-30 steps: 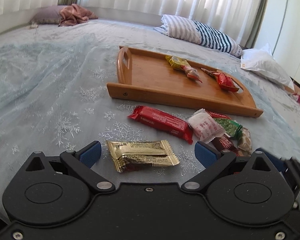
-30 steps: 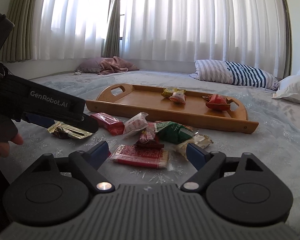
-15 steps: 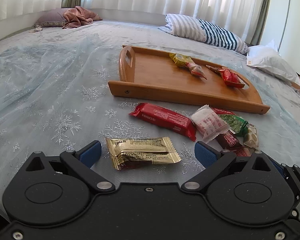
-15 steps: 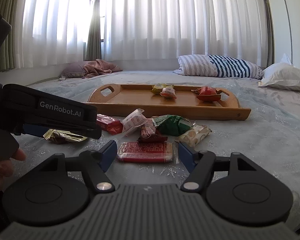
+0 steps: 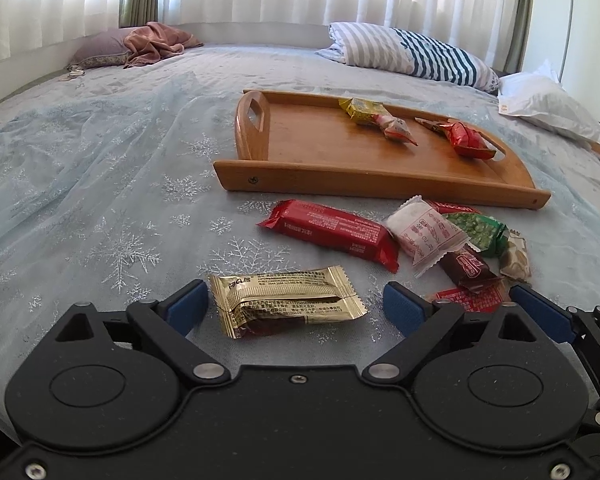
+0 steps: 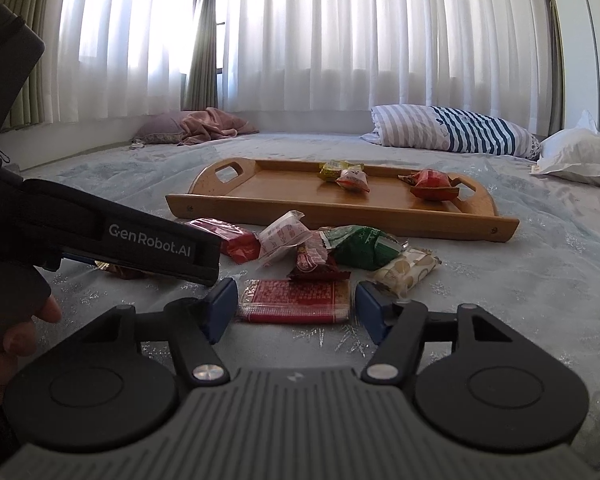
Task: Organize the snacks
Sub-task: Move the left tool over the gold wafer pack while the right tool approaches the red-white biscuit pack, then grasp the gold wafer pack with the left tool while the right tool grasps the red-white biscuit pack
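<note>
A gold snack packet [image 5: 288, 304] lies on the bedspread between the blue pads of my left gripper [image 5: 296, 312]. Its jaws are closing, and a small gap still shows on each side. A flat red packet [image 6: 294, 300] lies between the pads of my right gripper [image 6: 294, 310]. These jaws are also closing and stand almost at the packet's ends without pressing it. Behind both is a wooden tray [image 5: 380, 184] holding a yellow, a pink-white and a red snack [image 5: 466, 140]. In front of the tray lies a long red bar [image 5: 332, 232].
A pile of white [image 6: 284, 236], green [image 6: 360, 246], dark red and beige [image 6: 406, 270] packets lies just beyond the right gripper. The left gripper's body [image 6: 120, 236] and a hand [image 6: 16, 340] fill the left of the right wrist view. Pillows [image 6: 452, 130] lie at the far edge of the bed.
The right gripper's jaws have narrowed a lot around the flat red packet. The left jaws have narrowed slightly around the gold packet. Neither packet has moved.
</note>
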The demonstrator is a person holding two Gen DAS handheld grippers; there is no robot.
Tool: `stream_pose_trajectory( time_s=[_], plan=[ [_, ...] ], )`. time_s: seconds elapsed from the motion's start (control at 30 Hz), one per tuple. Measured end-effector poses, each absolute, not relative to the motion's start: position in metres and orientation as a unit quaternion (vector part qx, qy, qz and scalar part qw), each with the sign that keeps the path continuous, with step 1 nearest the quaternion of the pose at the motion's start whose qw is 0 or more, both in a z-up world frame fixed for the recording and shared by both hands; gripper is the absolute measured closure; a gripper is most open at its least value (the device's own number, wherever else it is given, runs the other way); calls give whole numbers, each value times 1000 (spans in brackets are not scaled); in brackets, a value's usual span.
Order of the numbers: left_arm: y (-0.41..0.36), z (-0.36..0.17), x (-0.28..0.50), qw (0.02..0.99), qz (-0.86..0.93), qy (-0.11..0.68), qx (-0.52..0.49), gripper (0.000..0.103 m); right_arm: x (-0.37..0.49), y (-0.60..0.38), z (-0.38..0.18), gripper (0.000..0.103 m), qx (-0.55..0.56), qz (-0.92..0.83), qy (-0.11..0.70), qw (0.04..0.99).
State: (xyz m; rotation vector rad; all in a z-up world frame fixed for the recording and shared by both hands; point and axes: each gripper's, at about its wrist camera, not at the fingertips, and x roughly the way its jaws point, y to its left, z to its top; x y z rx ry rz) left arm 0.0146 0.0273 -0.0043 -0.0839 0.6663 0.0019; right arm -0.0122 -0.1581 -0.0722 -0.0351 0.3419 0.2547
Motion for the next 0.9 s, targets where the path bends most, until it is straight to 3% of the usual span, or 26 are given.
stream_pose_trajectory(
  time_s=[0.17,0.2,0.3,0.4,0.43,0.47,0.63,0.83,0.87,0.9],
  plan=[
    [24,-3,13,944,-4,327,-34,26,-12,-162,-71,39,-13,133,169,976],
    [23,-3,13,944,-5,327,-33,28,-12,-162,-71,47,-13,133,168,977],
    [22,-2,12,945,-2,325,-29,34,-14,-164,-70,49,-16,129,168,977],
    [22,0,11,945,2,325,-29,38,-15,-165,-69,45,-13,126,165,978],
    [22,1,11,946,4,324,-32,42,-17,-165,-70,32,-10,125,162,979],
    [24,3,10,946,5,323,-35,45,-17,-165,-70,28,-10,125,161,979],
    [33,5,11,942,1,332,-56,46,-19,-159,-71,23,-20,129,157,979],
    [35,6,8,942,-2,331,-52,39,-13,-150,-75,18,-24,121,164,979],
    [35,6,8,942,-5,331,-52,35,-11,-150,-75,19,-22,121,167,978],
    [35,6,7,942,-5,332,-52,34,-10,-151,-75,29,-17,123,172,977]
  ],
)
